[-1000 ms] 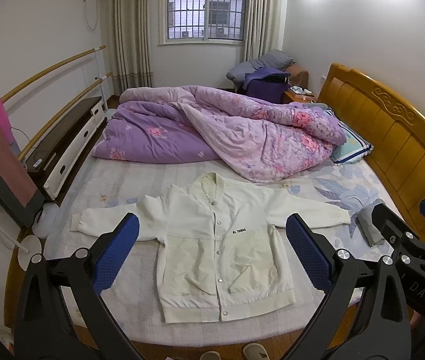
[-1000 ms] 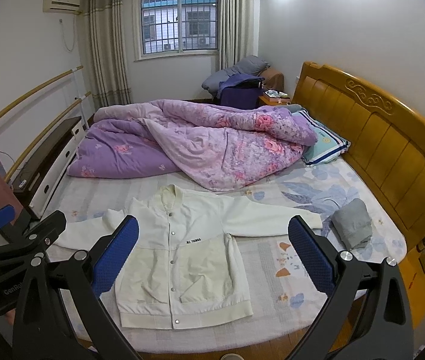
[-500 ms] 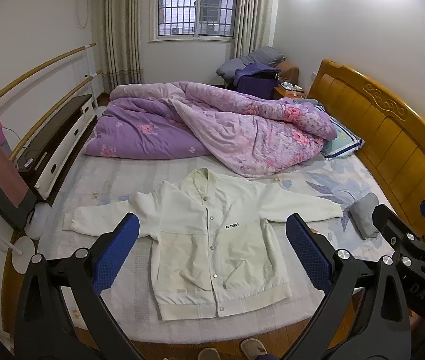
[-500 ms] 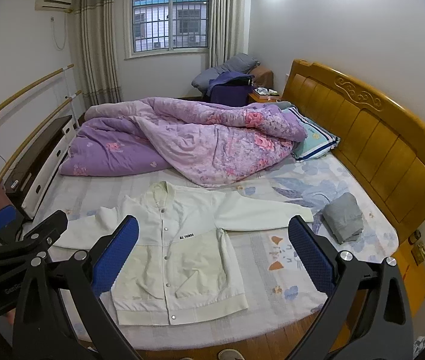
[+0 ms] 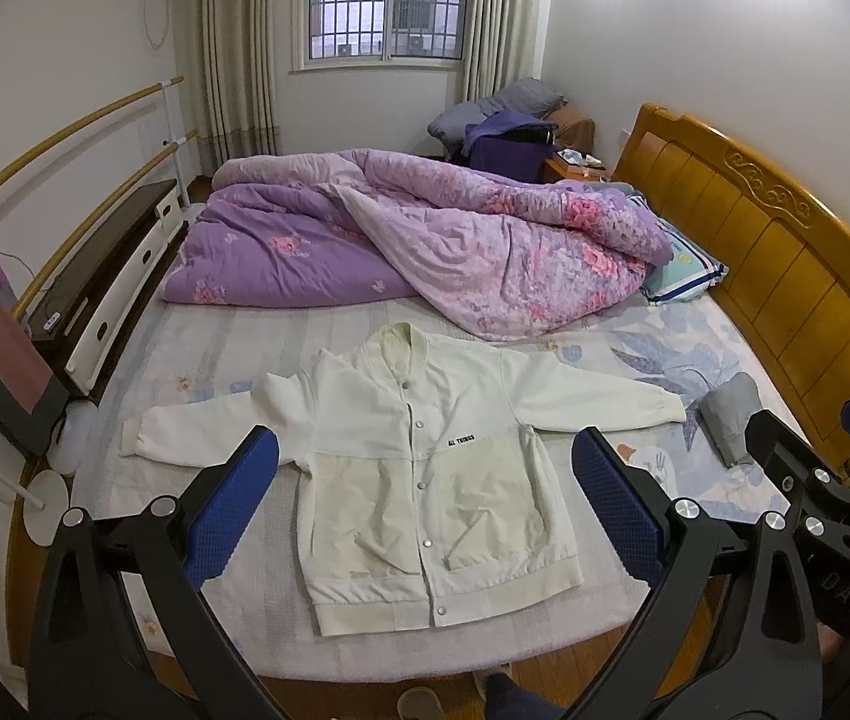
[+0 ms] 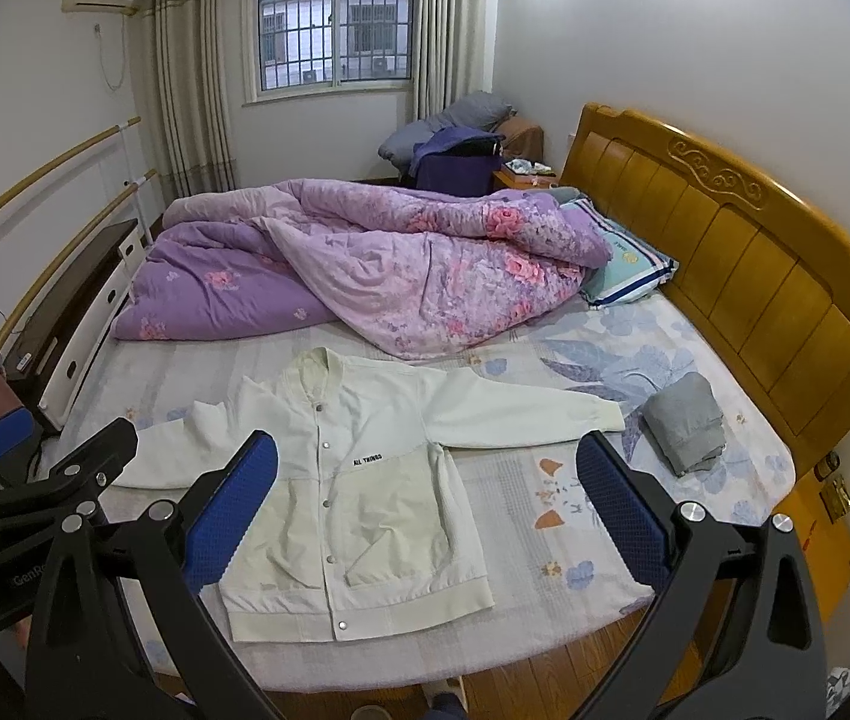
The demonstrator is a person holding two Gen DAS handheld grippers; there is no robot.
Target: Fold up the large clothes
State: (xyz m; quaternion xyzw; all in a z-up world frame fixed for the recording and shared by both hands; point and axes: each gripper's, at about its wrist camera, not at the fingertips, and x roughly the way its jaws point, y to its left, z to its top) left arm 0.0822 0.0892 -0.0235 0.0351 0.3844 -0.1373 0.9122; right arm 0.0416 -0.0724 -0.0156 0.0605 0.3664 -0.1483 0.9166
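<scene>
1. Left wrist view: the jacket [image 5: 425, 468] is seen spread flat, buttoned, on the bed [image 5: 665, 360]. It is judged soft, light and limp, best pinched at a cuff or shoulder. The left hand-held gripper [image 5: 425, 498] is held released, empty.
2. Right wrist view: the right hand-held gripper [image 6: 425, 504] is likewise spread wide, empty. A folded grey garment [image 6: 683, 432] beside the sleeve is shown whole here.

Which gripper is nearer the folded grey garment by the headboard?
Right. The right gripper is held on the side of the grey garment; the left gripper is farther away, over the white jacket.
</scene>
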